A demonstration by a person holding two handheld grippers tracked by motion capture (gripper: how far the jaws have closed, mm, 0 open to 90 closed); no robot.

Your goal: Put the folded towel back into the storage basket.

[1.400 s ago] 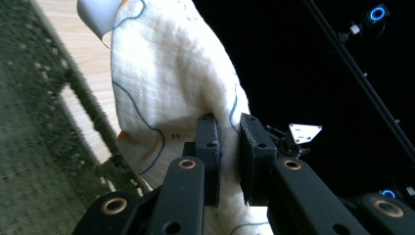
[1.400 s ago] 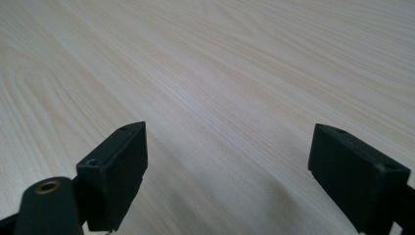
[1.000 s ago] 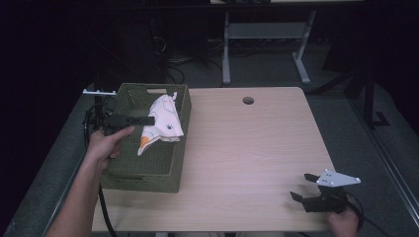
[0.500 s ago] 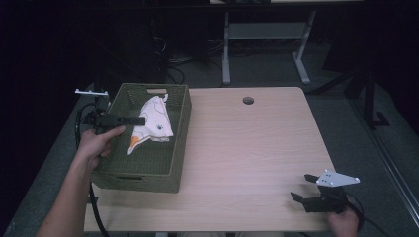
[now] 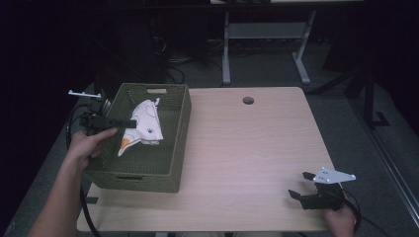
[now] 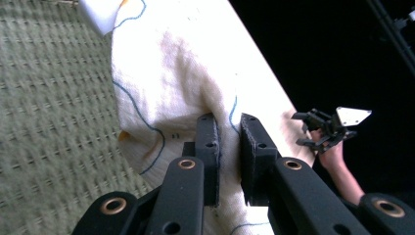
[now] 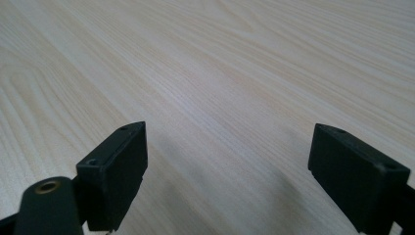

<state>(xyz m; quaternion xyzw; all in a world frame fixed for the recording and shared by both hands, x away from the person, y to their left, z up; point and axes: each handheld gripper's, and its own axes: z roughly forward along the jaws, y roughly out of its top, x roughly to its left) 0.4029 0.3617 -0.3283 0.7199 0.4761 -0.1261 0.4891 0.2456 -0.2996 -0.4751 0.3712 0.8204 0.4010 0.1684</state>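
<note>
A white cloth (image 5: 143, 123) with blue lines and an orange patch lies in a green woven basket (image 5: 143, 178) at the table's left. My left gripper (image 5: 129, 121) reaches over the basket's left rim and is shut on the cloth. In the left gripper view the cloth (image 6: 181, 88) is pinched in the narrow gap between the two pads of the left gripper (image 6: 229, 122), with the basket's weave (image 6: 54, 122) behind it. My right gripper (image 5: 299, 184) sits low over the table's front right corner, open and holding nothing. The right gripper view has the right gripper (image 7: 227, 147) spread wide over bare wood.
The light wooden table (image 5: 247, 148) has a round cable hole (image 5: 248, 100) near its far edge. A white desk frame (image 5: 226, 49) stands on the dark floor behind. The basket overhangs the table's left edge slightly. The other hand's gripper (image 6: 323, 128) appears far off in the left gripper view.
The basket, the cloth and my left hand have shifted left and toward the table's front. The right gripper has stayed put.
</note>
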